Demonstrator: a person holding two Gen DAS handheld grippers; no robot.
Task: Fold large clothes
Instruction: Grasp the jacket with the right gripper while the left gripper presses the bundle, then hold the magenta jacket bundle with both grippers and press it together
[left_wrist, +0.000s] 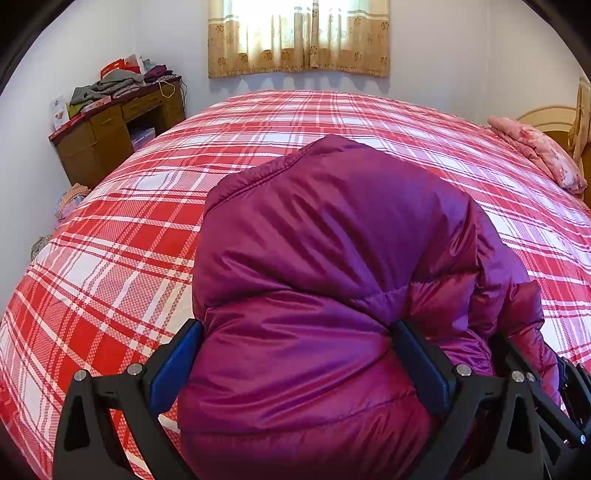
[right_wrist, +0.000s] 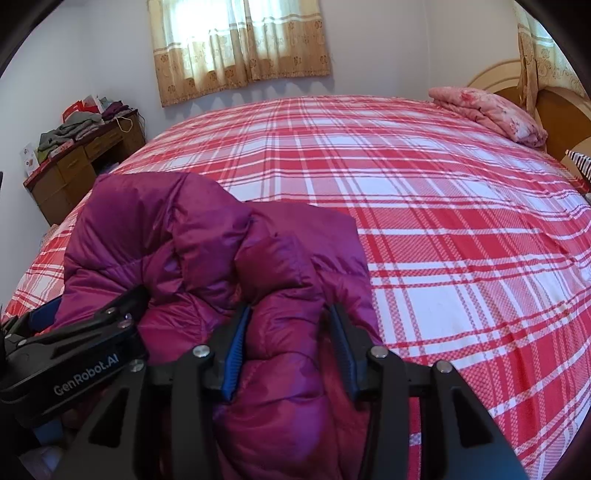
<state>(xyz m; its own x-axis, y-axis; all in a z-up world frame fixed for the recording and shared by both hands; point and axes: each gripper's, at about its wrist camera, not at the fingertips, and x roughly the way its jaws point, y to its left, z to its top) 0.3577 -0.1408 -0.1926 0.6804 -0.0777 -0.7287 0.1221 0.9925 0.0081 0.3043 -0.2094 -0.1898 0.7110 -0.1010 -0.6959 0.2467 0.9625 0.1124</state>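
A puffy magenta down jacket lies bunched up on the red plaid bed, near its front edge. My left gripper stands wide open around the jacket's thick lower bulk. The padding swells between the fingers, and the blue left pad shows largely bare. In the right wrist view my right gripper is shut on a raised fold of the jacket, with both pads sunk into the cloth. The left gripper's black body sits close on its left, against the same jacket.
A wooden desk piled with folded clothes stands by the wall at the bed's far left. A folded pink blanket lies at the far right by the headboard. The plaid bedspread stretches wide to the right.
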